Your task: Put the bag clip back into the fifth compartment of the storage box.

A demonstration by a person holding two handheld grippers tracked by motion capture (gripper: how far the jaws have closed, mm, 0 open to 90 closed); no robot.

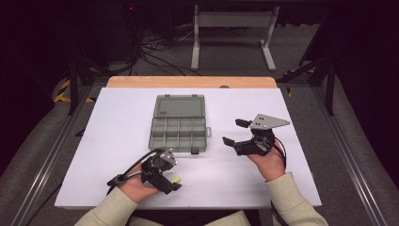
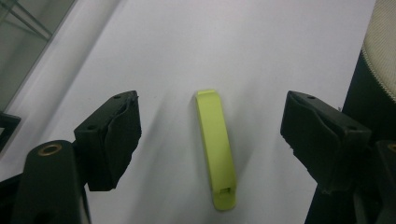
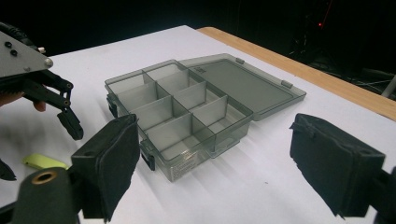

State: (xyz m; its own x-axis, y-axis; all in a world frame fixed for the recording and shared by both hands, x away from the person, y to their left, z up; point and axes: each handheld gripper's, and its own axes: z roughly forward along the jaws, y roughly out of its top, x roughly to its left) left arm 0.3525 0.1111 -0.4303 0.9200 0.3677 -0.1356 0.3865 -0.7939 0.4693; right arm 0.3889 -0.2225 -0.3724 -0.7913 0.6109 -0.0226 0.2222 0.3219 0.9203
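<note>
**Visitor:** Well, what lies on the worktop (image 1: 117, 122)?

**Onlooker:** White sheet over a wooden board, whose pale edge shows along the far side. Near the middle stands a grey compartment box (image 1: 179, 133), lid laid flat open toward the far edge, its cells divided by thin walls. Near the front edge, left of centre, lies a yellow-green clip (image 2: 215, 149), flat on the sheet.

**Visitor:** And the left gripper (image 1: 175, 183)?

**Onlooker:** Low over the clip. Its fingers (image 2: 112, 140) stand apart, one on each side of the clip, neither pad touching it; bare white sheet shows between clip and pads.

**Visitor:** The right gripper (image 1: 236, 132)?

**Onlooker:** Held above the sheet, just right of the box, pointing toward it. Its fingers (image 3: 336, 163) are spread wide with nothing between them.

**Visitor:** The room?

**Onlooker:** Dark. Grey carpet flanks the worktop, metal rails run along both sides, black-and-yellow tape marks the floor at the left, loose cables trail behind, and a white metal frame (image 1: 233, 28) stands beyond the far edge. A small red light glows at the back.
</note>
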